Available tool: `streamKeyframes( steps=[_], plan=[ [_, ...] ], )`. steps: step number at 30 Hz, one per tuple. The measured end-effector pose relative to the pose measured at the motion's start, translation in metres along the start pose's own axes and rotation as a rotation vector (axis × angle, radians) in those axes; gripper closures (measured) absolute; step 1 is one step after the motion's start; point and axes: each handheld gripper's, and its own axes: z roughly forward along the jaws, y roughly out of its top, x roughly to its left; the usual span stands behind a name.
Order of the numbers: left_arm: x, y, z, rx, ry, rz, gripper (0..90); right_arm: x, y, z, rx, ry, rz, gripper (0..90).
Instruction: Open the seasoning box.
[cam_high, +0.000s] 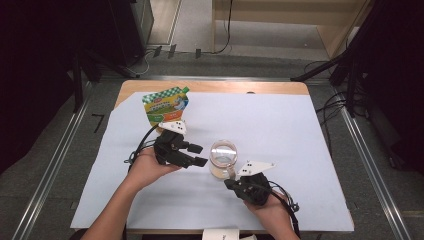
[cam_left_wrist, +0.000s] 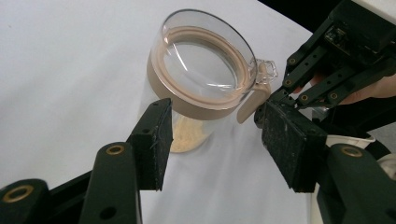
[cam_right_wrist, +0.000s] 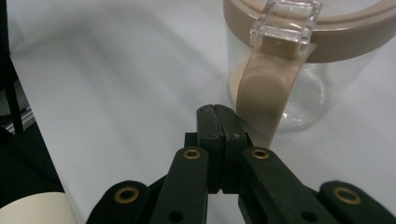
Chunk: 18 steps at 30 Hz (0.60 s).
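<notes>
Left gripper half open, empty; right gripper closed, empty, at jar's 5 o'clock; we nudge latch squarely.

Right gripper pressed closed at a jar's latch.
Jaws meet at lower centre, nothing between them. The clear jar stands upper right; its tan latch strap hangs just beside the fingertips. White table cover fills the left.
</notes>
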Motion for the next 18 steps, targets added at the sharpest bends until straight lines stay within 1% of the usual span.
streamKeyframes(
  steps=[3, 6, 9, 11, 12, 13, 14, 15, 16, 17, 18],
  plan=[
    [0.001, 0.0, 0.0, 0.0, 0.0, 0.002, 42.7, 0.001, 0.0, 0.0, 0.008, -0.009, -0.01, 90.0],
    [0.001, -0.002, 0.001, -0.009, 0.019, 0.014, 40.4, -0.001, -0.001, -0.001, 0.011, -0.006, -0.013, 90.0],
    [0.002, -0.002, 0.001, -0.011, 0.024, 0.009, 40.2, -0.001, -0.001, -0.002, 0.014, -0.007, -0.014, 90.0],
    [0.002, -0.002, 0.001, -0.009, 0.017, 0.002, 40.3, -0.003, -0.002, -0.006, 0.011, -0.021, -0.02, 90.0],
    [0.002, -0.002, 0.001, -0.007, 0.016, 0.0, 40.4, -0.005, -0.003, -0.008, 0.015, -0.028, -0.009, 90.0],
    [0.002, -0.002, 0.001, -0.007, 0.016, 0.0, 40.5, -0.005, -0.003, -0.008, 0.015, -0.028, -0.009, 90.0],
    [0.002, -0.002, 0.001, -0.008, 0.016, -0.001, 40.5, -0.01, -0.004, -0.011, 0.014, -0.035, 0.0, 90.0],
    [0.002, -0.002, 0.001, -0.008, 0.016, -0.001, 40.5, -0.01, -0.004, -0.011, 0.014, -0.035, 0.0, 90.0],
    [0.002, -0.002, 0.002, -0.004, 0.013, 0.001, 40.5, -0.015, -0.005, -0.014, 0.012, -0.043, 0.011, 90.0],
    [0.002, -0.002, 0.002, -0.004, 0.013, 0.001, 40.5, -0.015, -0.005, -0.014, 0.012, -0.043, 0.011, 90.0],
    [0.001, -0.002, 0.002, -0.001, 0.01, 0.003, 40.5, -0.019, -0.005, -0.014, 0.015, -0.047, 0.019, 90.0]
  ],
)
